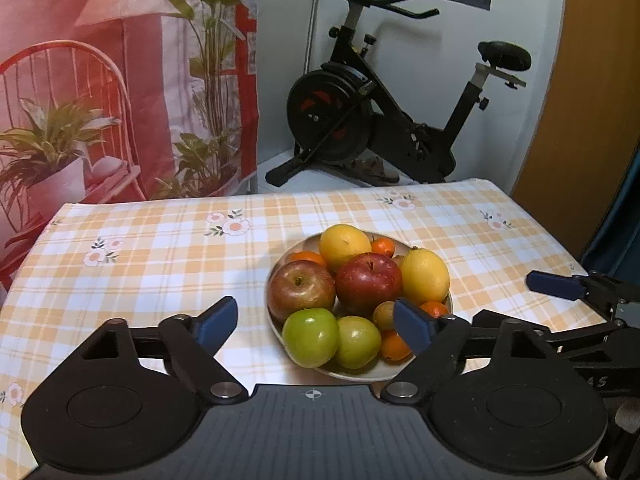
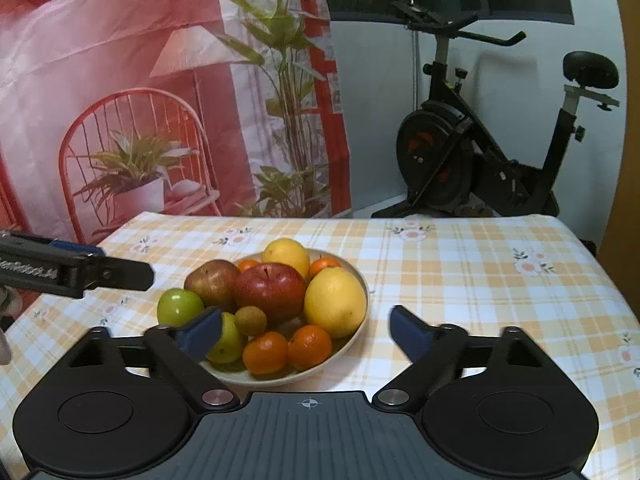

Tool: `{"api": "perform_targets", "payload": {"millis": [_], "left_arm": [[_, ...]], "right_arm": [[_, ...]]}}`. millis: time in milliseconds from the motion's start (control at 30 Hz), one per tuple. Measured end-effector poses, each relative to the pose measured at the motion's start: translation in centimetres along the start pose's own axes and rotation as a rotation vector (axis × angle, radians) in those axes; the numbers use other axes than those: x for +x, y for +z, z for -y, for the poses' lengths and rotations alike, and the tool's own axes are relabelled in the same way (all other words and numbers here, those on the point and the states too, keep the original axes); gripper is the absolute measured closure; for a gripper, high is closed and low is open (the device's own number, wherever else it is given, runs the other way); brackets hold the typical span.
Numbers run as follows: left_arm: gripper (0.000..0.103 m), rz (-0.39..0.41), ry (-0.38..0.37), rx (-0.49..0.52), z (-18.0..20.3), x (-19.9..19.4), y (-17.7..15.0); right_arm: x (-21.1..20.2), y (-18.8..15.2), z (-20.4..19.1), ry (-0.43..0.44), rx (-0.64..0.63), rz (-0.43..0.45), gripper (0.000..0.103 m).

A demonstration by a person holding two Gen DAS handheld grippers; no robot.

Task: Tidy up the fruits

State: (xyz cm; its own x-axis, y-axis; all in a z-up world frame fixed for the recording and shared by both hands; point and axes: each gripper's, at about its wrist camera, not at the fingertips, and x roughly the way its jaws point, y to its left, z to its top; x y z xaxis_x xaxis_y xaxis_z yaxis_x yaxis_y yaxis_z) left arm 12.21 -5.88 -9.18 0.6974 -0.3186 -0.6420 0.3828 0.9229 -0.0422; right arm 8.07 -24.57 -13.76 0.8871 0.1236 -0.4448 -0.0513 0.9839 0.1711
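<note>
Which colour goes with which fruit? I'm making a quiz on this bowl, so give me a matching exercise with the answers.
Fruits:
1. centre apple
2. apple at the bowl's left rim
3. large citrus on the right
4. small citrus at the front

Colours:
A. orange
B. green
C. deep red
D. yellow

Pairs: 1-C, 2-B, 3-D, 4-A

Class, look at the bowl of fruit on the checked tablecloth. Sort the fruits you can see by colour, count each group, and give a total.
In the bowl:
Red apples: 2
Green apples: 2
Large yellow citrus: 2
Small oranges: 4
Small brownish-green fruit: 1
Total: 11 visible; more may be hidden underneath.
</note>
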Motion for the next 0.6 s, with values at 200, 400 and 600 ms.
{"api": "perform_targets", "payload": {"millis": [200,400,600], "left_arm": [[0.0,0.053,0.018,0.011,-0.4,-2.3,0.2],[0.0,0.103,0.022,-0.026,-0.7,-4.8,0.8],[0.0,0.14,0.028,-0.046,-0.9,-7.3,1.2]], "right_arm": [[-1.3,1.1,-0.5,-0.024,0.013,0.006,0.0],[-3.1,2.1,-1.3,-0.025,0.018,0.023,0.0],[-5.1,2.9,-2.1,-0.037,0.021,0.045,0.0]]}}
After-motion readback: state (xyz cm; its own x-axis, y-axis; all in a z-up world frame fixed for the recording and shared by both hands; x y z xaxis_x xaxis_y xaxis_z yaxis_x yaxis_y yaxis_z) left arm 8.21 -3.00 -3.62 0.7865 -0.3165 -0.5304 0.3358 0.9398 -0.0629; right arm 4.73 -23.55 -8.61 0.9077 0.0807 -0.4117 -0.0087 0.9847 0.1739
